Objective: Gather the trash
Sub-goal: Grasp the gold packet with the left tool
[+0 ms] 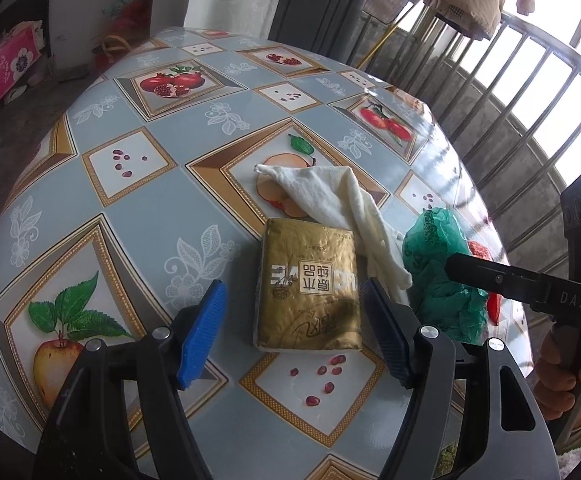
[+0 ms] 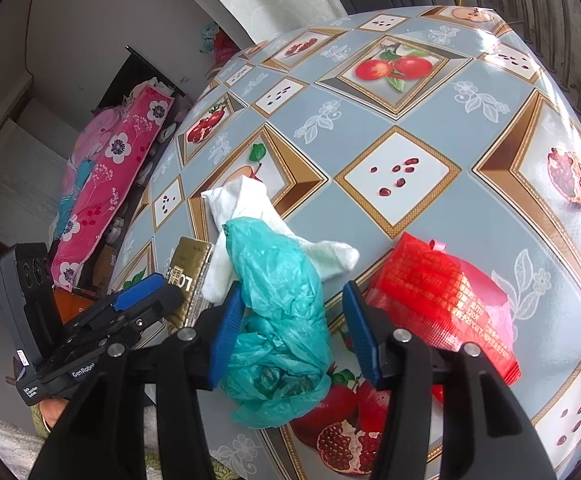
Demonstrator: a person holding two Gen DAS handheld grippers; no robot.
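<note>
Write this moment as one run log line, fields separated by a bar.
left tool: open around gold pack | right tool: open around green bag | on table: white cloth, red packet

Four pieces of trash are lying on the counter (image 1: pixel 138 216): one gold tissue pack (image 1: pixel 310 284), one white crumpled cloth (image 1: pixel 330 192), one green plastic bag (image 2: pixel 278 320) and one red wrapper (image 2: pixel 442 300).

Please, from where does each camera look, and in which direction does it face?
Left wrist: sits behind the open left gripper, looks down at the gold tissue pack; a hand shows.
Right wrist: sits behind the open right gripper, looks down at the green plastic bag between its fingers.
Shared: pack, bag, white cloth, red packet, tablecloth.
</note>
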